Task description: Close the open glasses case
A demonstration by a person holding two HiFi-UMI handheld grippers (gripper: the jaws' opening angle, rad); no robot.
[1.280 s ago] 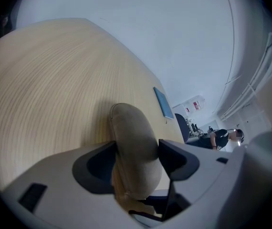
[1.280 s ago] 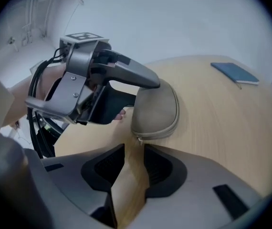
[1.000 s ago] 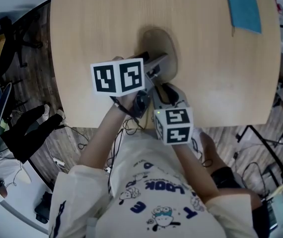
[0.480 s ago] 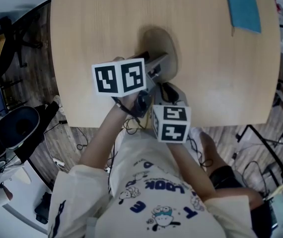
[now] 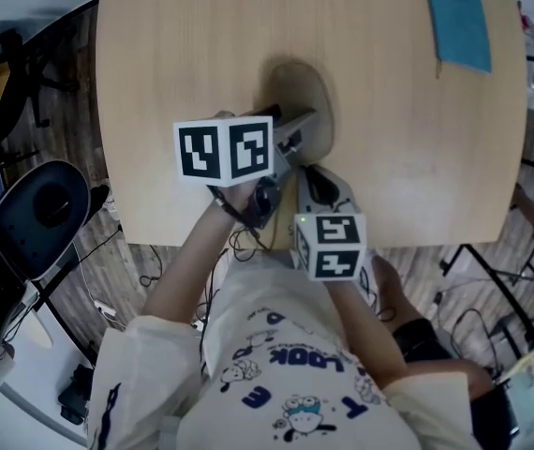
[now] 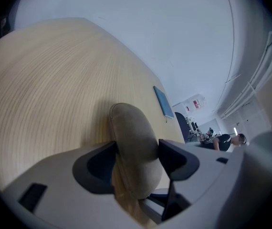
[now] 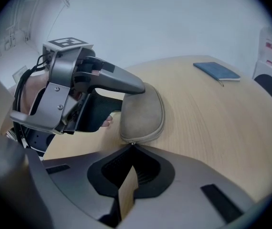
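A tan suede glasses case [image 5: 297, 87] lies on the round wooden table [image 5: 183, 54], lid down. My left gripper [image 5: 297, 127] is shut on it, one dark pad on each long side of the case [image 6: 132, 135]. In the right gripper view the left gripper [image 7: 135, 87] reaches over the top of the case [image 7: 143, 113]. My right gripper [image 7: 131, 147] sits at the case's near end. Its jaws have just been closing and now meet on the small metal zipper pull [image 7: 132, 143]. In the head view the right gripper [image 5: 312, 167] is just below the case.
A blue notebook [image 5: 460, 13] lies at the table's far right, also visible as the notebook [image 7: 217, 71]. The table's near edge runs just below both grippers. A black office chair [image 5: 47, 209] stands on the floor to the left, among cables.
The right gripper's marker cube has shifted slightly toward me. The left gripper and the case have stayed put. The black chair at left has rolled further into view.
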